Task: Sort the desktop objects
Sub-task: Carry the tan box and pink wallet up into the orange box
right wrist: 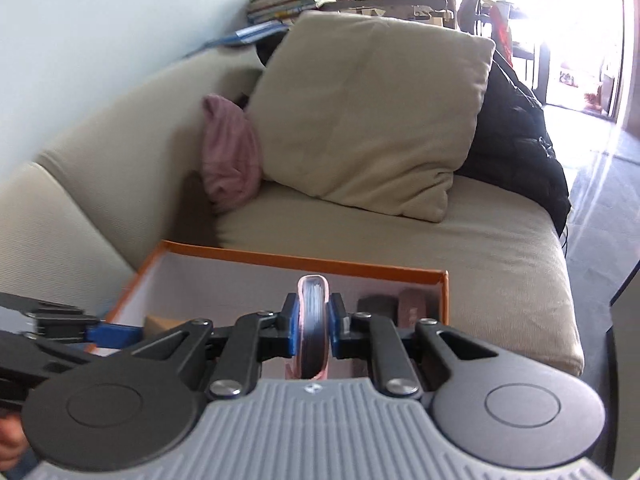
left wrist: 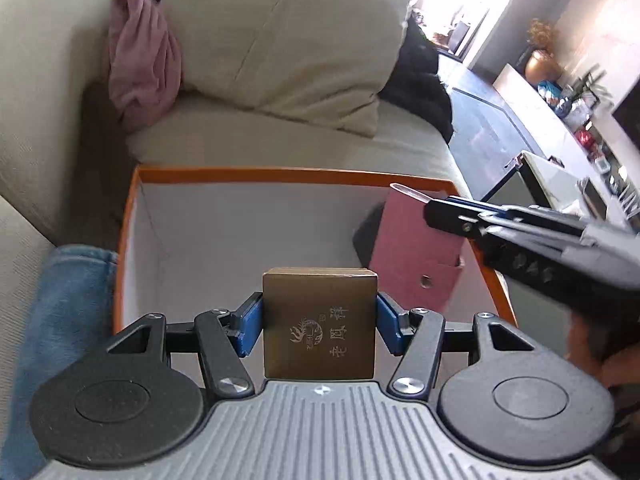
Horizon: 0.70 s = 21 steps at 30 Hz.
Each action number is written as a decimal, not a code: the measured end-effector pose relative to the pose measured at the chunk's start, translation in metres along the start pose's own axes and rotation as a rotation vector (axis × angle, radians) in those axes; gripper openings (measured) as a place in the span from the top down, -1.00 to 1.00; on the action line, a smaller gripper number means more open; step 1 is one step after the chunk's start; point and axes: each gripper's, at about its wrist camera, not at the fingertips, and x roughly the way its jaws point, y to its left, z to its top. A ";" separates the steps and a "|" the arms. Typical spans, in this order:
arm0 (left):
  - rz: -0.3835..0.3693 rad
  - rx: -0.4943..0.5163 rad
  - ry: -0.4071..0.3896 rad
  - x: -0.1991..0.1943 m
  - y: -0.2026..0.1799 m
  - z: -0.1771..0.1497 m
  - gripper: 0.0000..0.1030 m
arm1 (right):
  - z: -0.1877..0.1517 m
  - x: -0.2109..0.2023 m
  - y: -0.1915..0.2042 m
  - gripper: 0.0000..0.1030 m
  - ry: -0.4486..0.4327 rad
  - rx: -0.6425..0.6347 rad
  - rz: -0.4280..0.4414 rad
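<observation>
Both grippers hold items over the orange-rimmed white cardboard box [left wrist: 256, 174] on the beige sofa [right wrist: 460, 240].

The left gripper [left wrist: 319, 322] clamps a square brown gift box [left wrist: 319, 320] with gold lettering; the right gripper [right wrist: 314, 330] pinches a thin pink-edged dark disc [right wrist: 313, 332], above the box's interior.

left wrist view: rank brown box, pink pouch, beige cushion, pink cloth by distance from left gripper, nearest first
1. brown box: clamped in the left gripper.
2. pink pouch: ahead right, inside the orange box.
3. beige cushion and pink cloth: on the sofa beyond the box, too close to call.
</observation>
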 end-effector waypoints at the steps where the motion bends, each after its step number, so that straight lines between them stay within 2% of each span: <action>1: -0.010 -0.023 0.013 0.006 0.005 0.002 -0.31 | -0.001 0.009 0.001 0.70 0.002 -0.016 -0.015; 8: -0.045 -0.118 0.078 0.039 0.028 0.010 -0.31 | -0.011 0.045 -0.002 0.69 0.012 -0.080 -0.021; 14: -0.061 -0.145 0.119 0.056 0.027 0.014 -0.31 | -0.017 0.037 0.000 0.59 -0.001 -0.168 -0.045; 21: -0.093 -0.179 0.180 0.081 0.020 0.011 -0.31 | -0.021 0.038 -0.018 0.54 0.095 -0.065 0.059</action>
